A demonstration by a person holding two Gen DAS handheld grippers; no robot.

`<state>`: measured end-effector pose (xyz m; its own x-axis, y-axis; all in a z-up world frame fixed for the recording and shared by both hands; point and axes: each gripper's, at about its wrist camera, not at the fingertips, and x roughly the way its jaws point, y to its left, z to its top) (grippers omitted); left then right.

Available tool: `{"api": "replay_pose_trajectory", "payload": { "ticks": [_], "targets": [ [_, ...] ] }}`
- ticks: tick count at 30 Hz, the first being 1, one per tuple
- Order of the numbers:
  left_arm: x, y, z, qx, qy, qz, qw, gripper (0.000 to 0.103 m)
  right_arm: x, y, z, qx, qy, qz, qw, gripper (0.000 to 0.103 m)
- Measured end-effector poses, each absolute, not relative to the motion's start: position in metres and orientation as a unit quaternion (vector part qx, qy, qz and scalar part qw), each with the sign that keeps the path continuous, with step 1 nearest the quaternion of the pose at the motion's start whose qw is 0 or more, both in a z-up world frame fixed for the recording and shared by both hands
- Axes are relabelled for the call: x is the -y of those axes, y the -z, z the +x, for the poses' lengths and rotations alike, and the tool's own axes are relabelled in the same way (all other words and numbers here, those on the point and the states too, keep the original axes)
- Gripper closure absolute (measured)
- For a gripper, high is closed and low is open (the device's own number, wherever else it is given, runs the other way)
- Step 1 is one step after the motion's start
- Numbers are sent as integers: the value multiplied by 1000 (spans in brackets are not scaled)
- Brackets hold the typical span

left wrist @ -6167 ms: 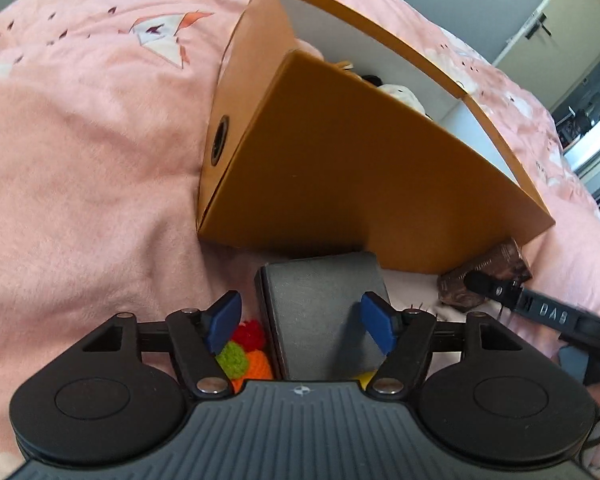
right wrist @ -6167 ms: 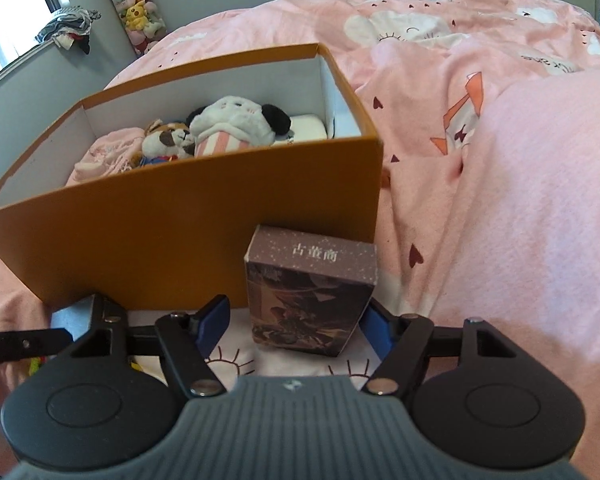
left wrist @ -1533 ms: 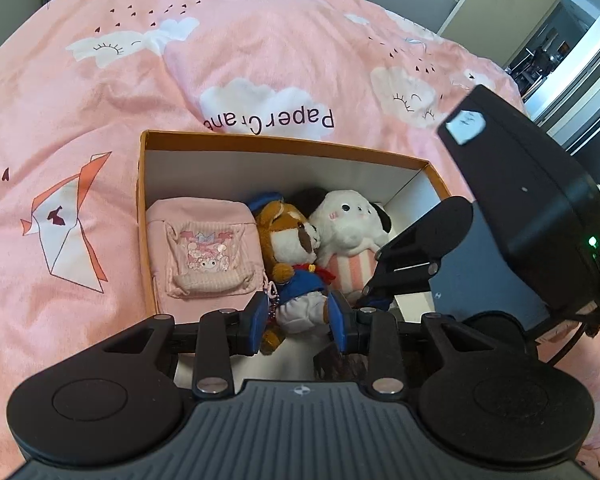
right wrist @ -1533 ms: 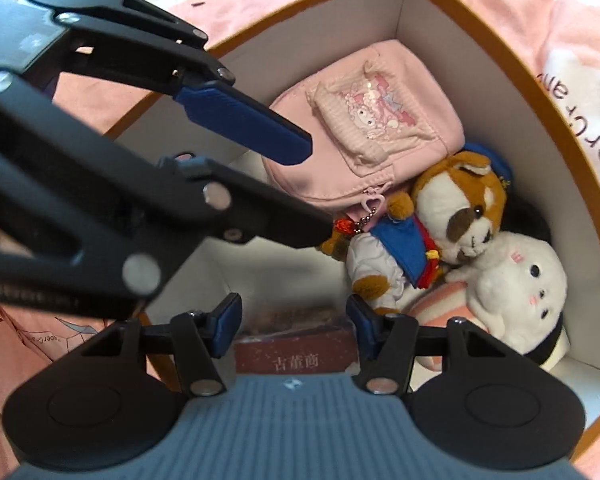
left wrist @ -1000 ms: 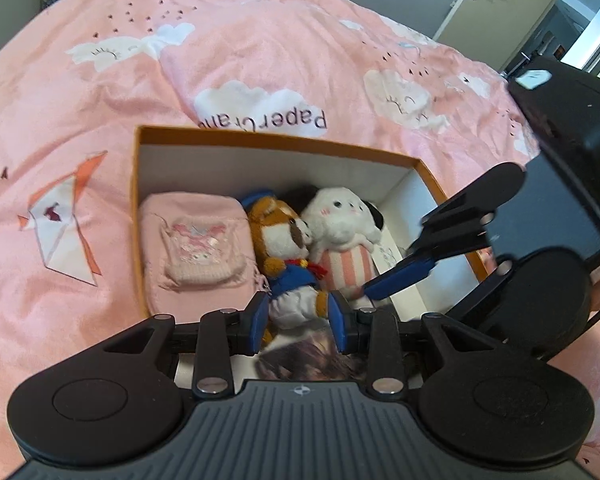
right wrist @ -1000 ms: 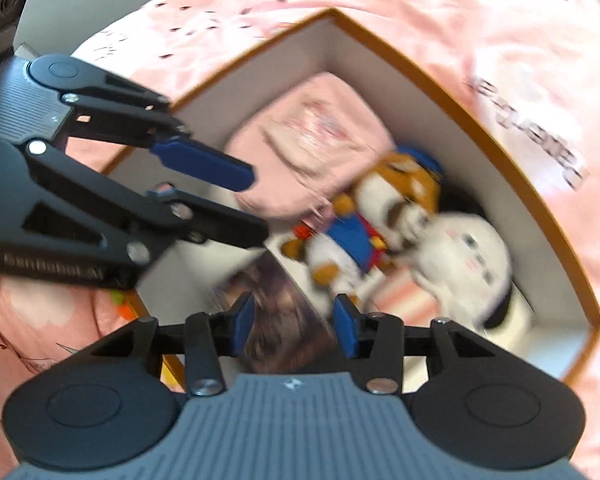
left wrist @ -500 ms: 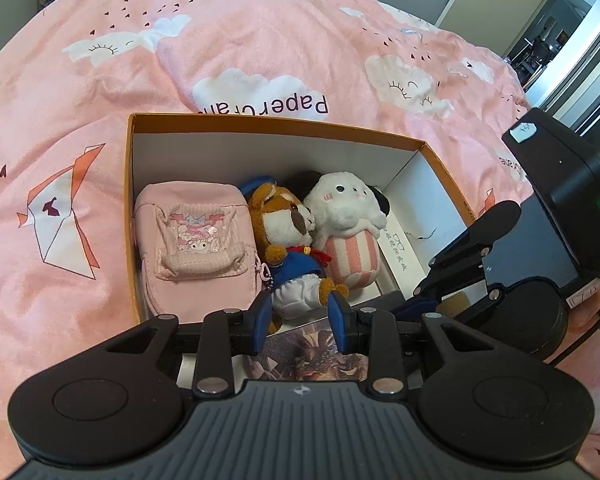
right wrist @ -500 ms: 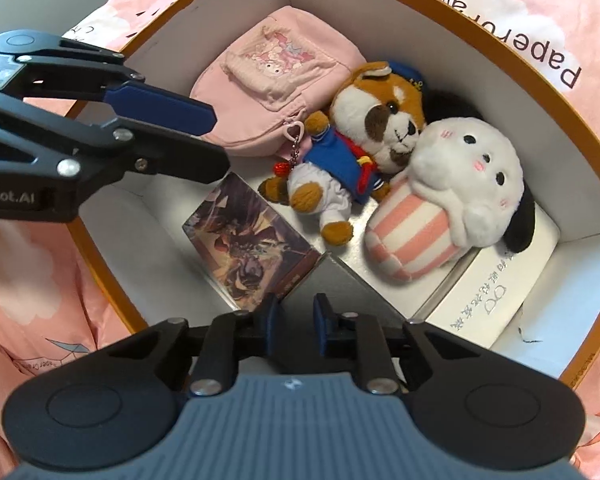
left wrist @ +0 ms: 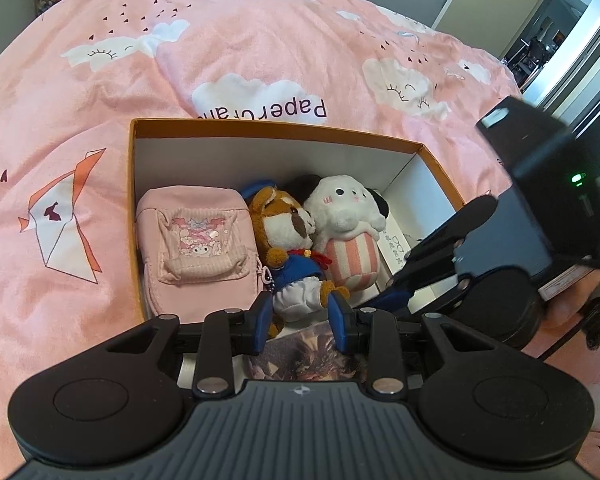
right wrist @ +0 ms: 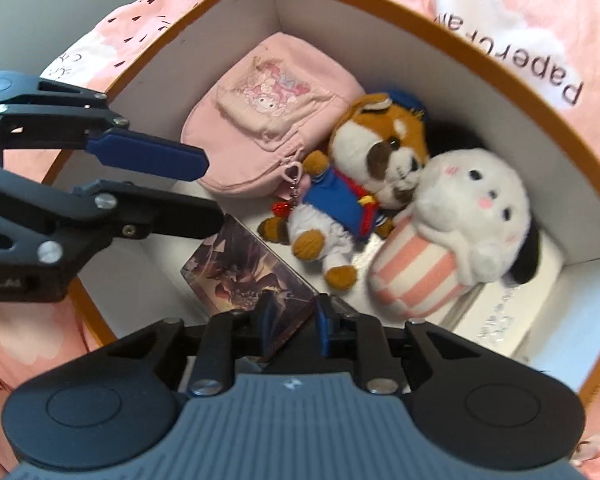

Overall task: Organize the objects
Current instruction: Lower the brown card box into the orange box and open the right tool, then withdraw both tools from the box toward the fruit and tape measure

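right gripper fingers were nearly closed, nothing visibly between them; left gripper fingers stood part open, empty. the illustrated card box lay flat on the floor of the orange box, beside the plush fox. withdrawal should go straight up, as the near wall and left gripper crowded the space.

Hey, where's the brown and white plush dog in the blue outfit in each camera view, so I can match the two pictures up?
Left wrist view: the plush dog lies mid-frame in the orange box, just beyond the left gripper.
Right wrist view: the plush dog sits right of centre, tilted, head toward the upper right.
Shared landmark: the pink pouch touching the dog's side; the white plush flanks its other side.
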<state>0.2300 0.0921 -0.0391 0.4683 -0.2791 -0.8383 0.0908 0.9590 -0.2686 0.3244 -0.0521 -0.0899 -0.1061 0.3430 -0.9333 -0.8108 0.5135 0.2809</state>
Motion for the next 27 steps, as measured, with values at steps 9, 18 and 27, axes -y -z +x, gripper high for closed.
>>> {"api": "replay_pose_trajectory", "payload": {
  "ticks": [9, 18, 27],
  "targets": [
    [-92, 40, 232, -504, 111, -90, 852, 66, 41, 91, 322, -572, -459, -202, 650, 80],
    [-93, 38, 231, -500, 109, -92, 854, 67, 31, 110, 323, -577, -458, -199, 646, 77],
    [-92, 35, 224, -495, 110, -94, 857, 67, 34, 106, 316, -560, -475, -206, 647, 76]
  ]
}}
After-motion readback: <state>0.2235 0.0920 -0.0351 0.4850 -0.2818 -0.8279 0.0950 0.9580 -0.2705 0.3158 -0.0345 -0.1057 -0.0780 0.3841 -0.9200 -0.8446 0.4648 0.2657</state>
